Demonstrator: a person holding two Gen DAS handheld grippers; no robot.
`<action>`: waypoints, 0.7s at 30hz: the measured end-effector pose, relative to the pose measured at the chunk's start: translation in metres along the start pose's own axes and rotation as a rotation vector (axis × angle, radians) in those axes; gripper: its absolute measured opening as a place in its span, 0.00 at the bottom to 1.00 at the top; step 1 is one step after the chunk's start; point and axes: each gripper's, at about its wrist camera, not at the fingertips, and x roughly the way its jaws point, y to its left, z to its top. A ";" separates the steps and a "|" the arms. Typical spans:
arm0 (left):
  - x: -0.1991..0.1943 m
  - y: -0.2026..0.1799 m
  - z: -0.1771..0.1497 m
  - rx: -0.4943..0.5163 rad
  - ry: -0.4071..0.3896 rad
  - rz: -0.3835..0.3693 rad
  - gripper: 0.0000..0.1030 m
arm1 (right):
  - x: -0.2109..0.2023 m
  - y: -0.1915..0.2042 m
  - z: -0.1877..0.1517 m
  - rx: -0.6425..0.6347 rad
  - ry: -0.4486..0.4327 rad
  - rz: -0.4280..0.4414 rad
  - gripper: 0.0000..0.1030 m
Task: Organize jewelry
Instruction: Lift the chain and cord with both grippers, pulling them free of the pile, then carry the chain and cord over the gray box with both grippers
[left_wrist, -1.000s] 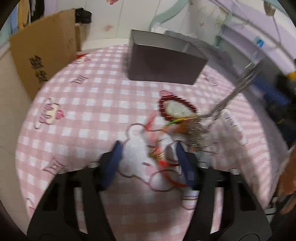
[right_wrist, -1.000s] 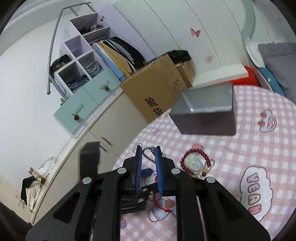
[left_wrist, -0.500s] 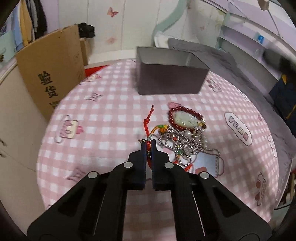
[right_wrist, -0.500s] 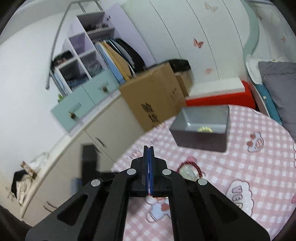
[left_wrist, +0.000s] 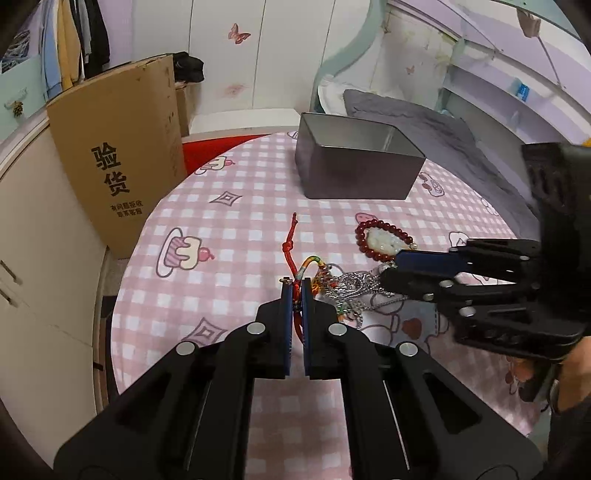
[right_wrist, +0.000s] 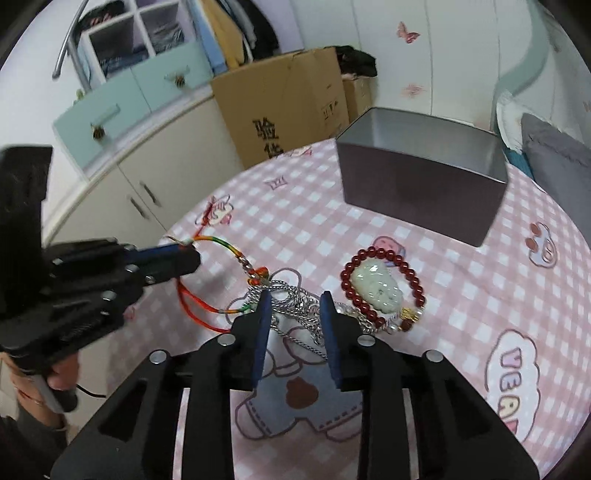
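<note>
Nearest you, your left gripper (left_wrist: 296, 286) is clamped tight on the red braided cord (left_wrist: 291, 242), whose multicoloured end arcs out just past the pads toward the tangled silver chain (right_wrist: 295, 306). Your right gripper (right_wrist: 295, 310) has its jaws opening, the blue pads (right_wrist: 263, 332) standing either side of that silver chain without pressing on it. The chain lies heaped on the pink checked cloth of the desk (right_wrist: 461, 288), on the near side of the open grey metal tin (right_wrist: 421, 184). Just right of the chain, and also nearer than the tin, sits the dark red bead bracelet (right_wrist: 384, 284) ringed around a pale green carved pendant (right_wrist: 375, 286). The tin stands farther back on the desk. Beyond the tin, off the desk's far edge, leans a brown cardboard box (left_wrist: 122, 147) printed with black characters.
</note>
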 end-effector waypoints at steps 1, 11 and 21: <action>0.000 0.002 0.000 -0.002 0.000 -0.002 0.04 | 0.004 0.001 0.001 -0.009 0.008 -0.001 0.29; 0.001 0.010 0.001 -0.008 -0.003 0.004 0.04 | 0.021 0.020 0.006 -0.190 0.068 -0.024 0.38; 0.002 0.009 0.004 0.005 -0.004 -0.009 0.04 | 0.049 0.034 0.014 -0.355 0.141 0.011 0.39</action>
